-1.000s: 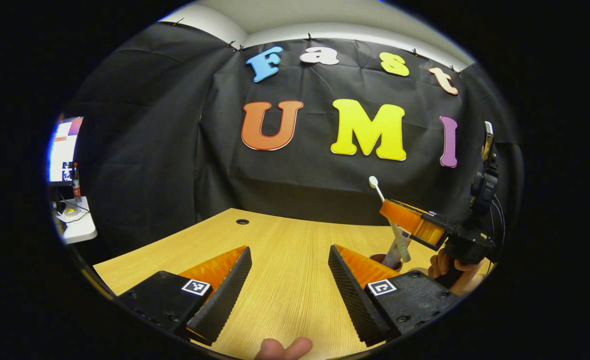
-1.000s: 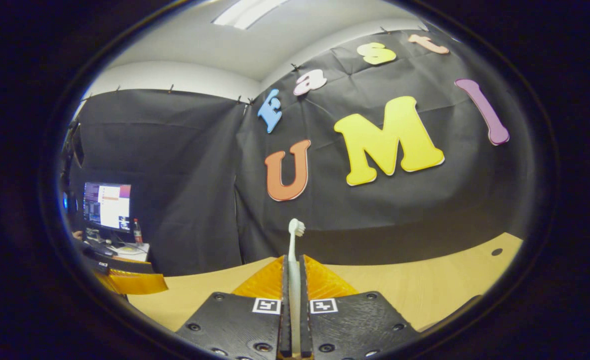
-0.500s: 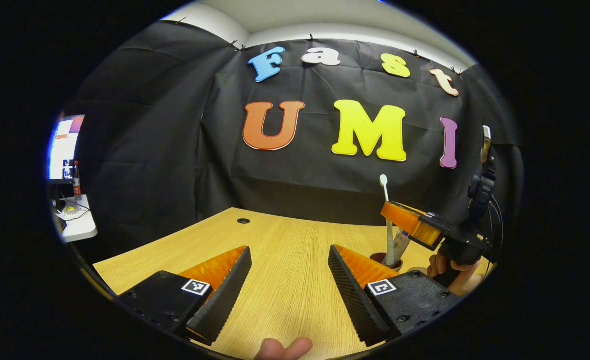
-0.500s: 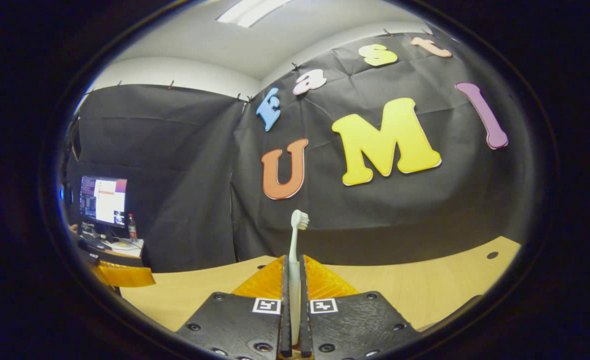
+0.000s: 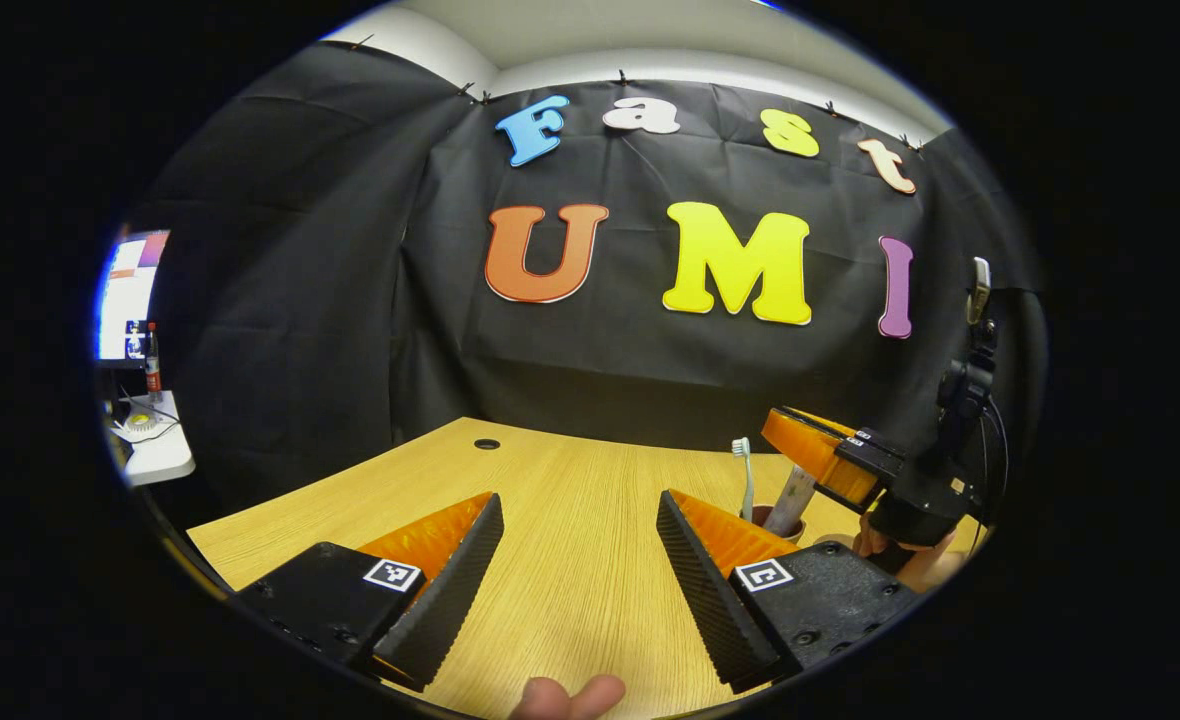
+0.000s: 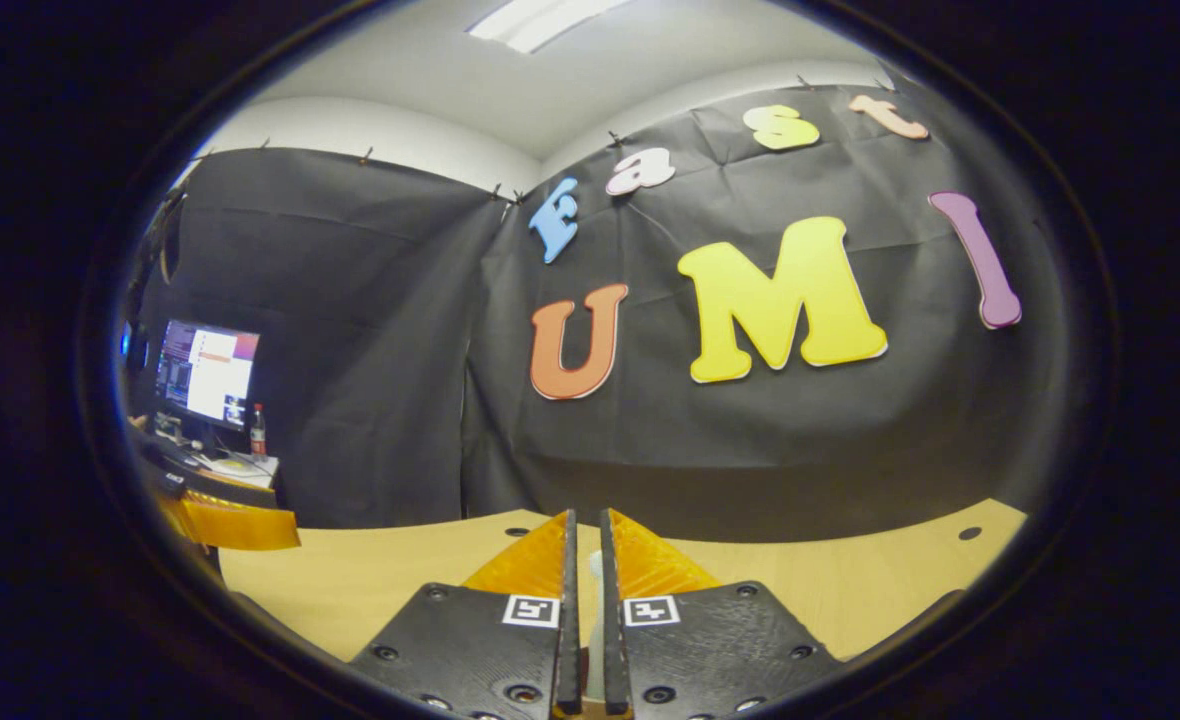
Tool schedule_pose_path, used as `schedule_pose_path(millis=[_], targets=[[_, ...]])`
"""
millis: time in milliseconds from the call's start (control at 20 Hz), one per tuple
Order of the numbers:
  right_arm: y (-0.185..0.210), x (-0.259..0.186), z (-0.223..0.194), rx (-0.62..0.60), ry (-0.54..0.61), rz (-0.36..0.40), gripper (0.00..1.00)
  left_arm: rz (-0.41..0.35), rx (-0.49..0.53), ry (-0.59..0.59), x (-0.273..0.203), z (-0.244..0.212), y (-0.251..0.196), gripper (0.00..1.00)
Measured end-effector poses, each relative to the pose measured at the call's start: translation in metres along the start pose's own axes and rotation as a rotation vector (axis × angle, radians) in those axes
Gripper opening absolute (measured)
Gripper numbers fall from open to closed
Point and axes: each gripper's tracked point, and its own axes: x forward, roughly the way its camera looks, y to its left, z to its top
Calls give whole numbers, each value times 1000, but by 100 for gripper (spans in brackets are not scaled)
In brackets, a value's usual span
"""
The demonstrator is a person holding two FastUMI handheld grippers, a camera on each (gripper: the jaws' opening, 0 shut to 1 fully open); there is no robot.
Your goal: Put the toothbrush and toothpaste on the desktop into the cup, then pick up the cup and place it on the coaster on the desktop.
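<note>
The desk (image 5: 550, 470) runs wide and bare through the left and middle of the left gripper view, with a cable hole near its far edge. This leaves plenty of open room on that side, while the task's things crowd the right end.

The left tool (image 5: 578, 500) is held low over the near desk with its fingers spread wide and nothing between them. The right tool (image 5: 782, 428) hangs over the cup, held by a hand (image 5: 895, 548) at the right. In the right gripper view this tool (image 6: 585, 515) shows its fingers drawn close with a thin slit between them. Something pale sits low in that slit, and I cannot tell whether the fingers press on it.

The cup (image 5: 782, 522) stands on the desk to the right of the left tool and beyond it, half hidden behind that tool's right finger. The toothpaste (image 5: 792, 492) leans in the cup under the right tool. The toothbrush (image 5: 746, 482) stands in the cup too, long axis nearly upright, bristles on top, just left of the right tool's tip and seemingly free of it.

With both things in the cup, what is left, I judge, is carrying the cup to the coaster, which I cannot make out. The right tool is much the nearer, directly above the cup. A sideways grip on the cup's wall must avoid the two upright handles.
</note>
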Motion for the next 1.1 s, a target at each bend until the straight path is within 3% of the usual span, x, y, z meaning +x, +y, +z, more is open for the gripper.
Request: schedule_pose_path(millis=[200,300,450,550,800,1100], targets=[[2,-19,7,-8,-13,22,9,-10,-9,12,-1,-2,-4,98],[-3,-34,15,-23,-21,18,40,-17,-12,11,-2,1,-8,98],[-21,-59,34,-48,-65,-51,94,-9,4,-3,-5,10,-19,98],[-33,-79,44,-48,-80,-108,95,2,11,-22,-6,22,-23,98],[-76,-156,66,-48,-63,-256,95,-58,40,-20,-10,44,-59,98],[-118,-263,41,23,53,-347,94,-164,48,201,9,42,-100,98]])
